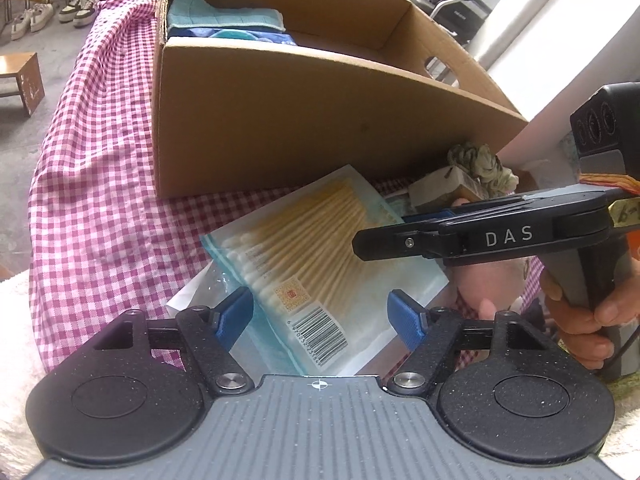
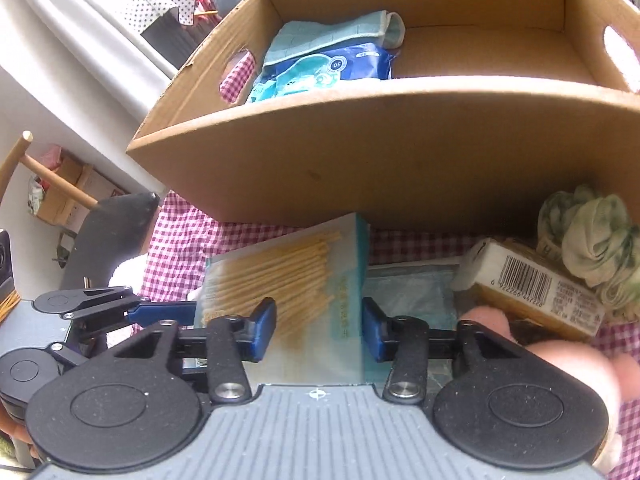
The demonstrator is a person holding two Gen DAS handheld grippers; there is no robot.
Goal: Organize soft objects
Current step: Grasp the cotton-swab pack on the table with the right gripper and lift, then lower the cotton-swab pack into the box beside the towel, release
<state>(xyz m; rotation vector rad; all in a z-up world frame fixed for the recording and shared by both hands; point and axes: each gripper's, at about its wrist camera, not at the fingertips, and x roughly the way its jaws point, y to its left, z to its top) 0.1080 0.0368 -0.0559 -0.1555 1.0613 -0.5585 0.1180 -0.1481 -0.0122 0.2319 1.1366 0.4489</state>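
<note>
While cotton swab pack (image 1: 316,256) lies on checked tablecloth (image 1: 100,200) before cardboard box (image 1: 280,120), your left gripper (image 1: 320,316) and right gripper (image 2: 318,330) straddle it, pad contact unclear.

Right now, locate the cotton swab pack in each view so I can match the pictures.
Left wrist view: cotton swab pack lies lower centre on the checked cloth, tilted, barcode end nearest the camera.
Right wrist view: cotton swab pack sits centre, running between the blue fingers.
Shared landmark: the cardboard box stands directly behind it in both.
</note>
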